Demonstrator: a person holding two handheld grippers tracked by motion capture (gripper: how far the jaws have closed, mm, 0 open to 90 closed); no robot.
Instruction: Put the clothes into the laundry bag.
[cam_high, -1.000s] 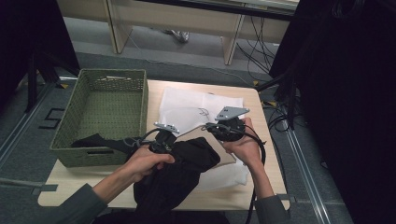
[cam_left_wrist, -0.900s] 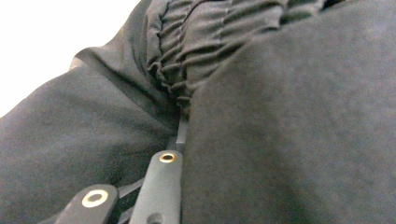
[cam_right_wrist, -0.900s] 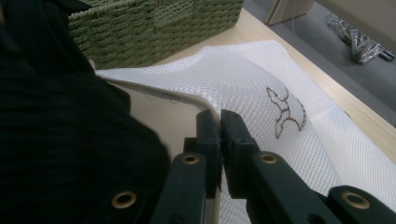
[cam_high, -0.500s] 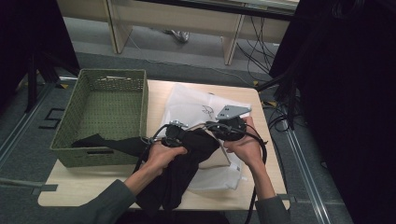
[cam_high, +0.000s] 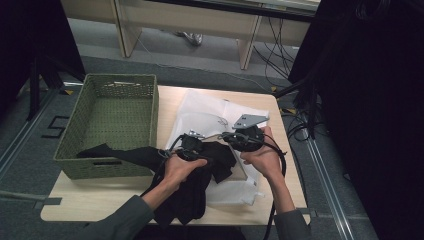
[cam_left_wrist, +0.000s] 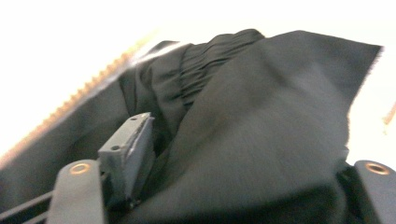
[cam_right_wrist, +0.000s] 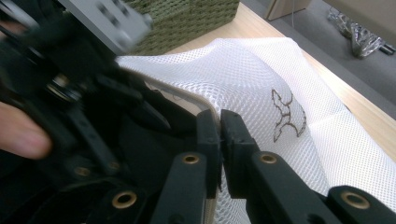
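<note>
left gripper (cam_high: 192, 146) jaws apart, just opened, black cloth (cam_left_wrist: 261, 140) loose between them; right gripper (cam_right_wrist: 219, 128) at its 3 o'clock, clamped on mesh bag (cam_right_wrist: 261, 74) rim. basket (cam_high: 107, 165) at 9 o'clock.

green woven basket (cam_high: 115, 107) table-left | silver shoes (cam_high: 190, 37) floor beyond table (cam_high: 100, 200)

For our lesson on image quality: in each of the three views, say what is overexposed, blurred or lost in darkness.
Left gripper view: the background is blown out to white and the black garment is soft. Right gripper view: the white mesh bag is sharp, while the left gripper is blurred. High view: evenly lit table, but the right side falls into darkness.
</note>
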